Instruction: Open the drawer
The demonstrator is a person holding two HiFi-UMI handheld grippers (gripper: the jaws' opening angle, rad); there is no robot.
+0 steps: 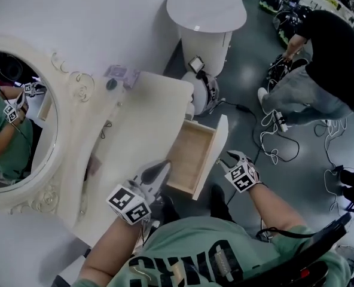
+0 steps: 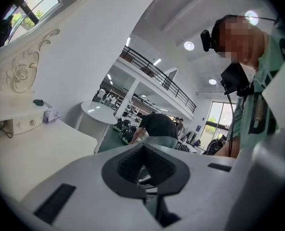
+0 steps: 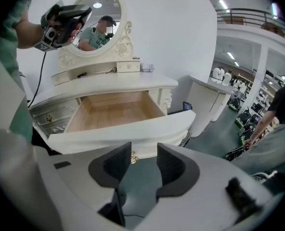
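The cream dressing table's drawer (image 1: pixel 196 153) stands pulled out, its bare wooden inside (image 3: pixel 114 110) showing. Its curved front panel (image 3: pixel 128 131) carries a small brass knob (image 3: pixel 132 156). My right gripper (image 3: pixel 138 159) is open just in front of that knob, with nothing between its pads. In the head view the right gripper (image 1: pixel 226 159) hangs beside the drawer's front. My left gripper (image 1: pixel 163 167) is over the table's near edge, left of the drawer, and points out across the tabletop. In the left gripper view its pads (image 2: pixel 133 165) meet, shut on nothing.
An oval mirror (image 1: pixel 15 118) in a carved frame stands at the table's back, with a small purple box (image 1: pixel 122 75) beside it. A round white table (image 1: pixel 207 8) stands beyond. A person (image 1: pixel 326 64) crouches on the floor at the right among cables (image 1: pixel 272 142).
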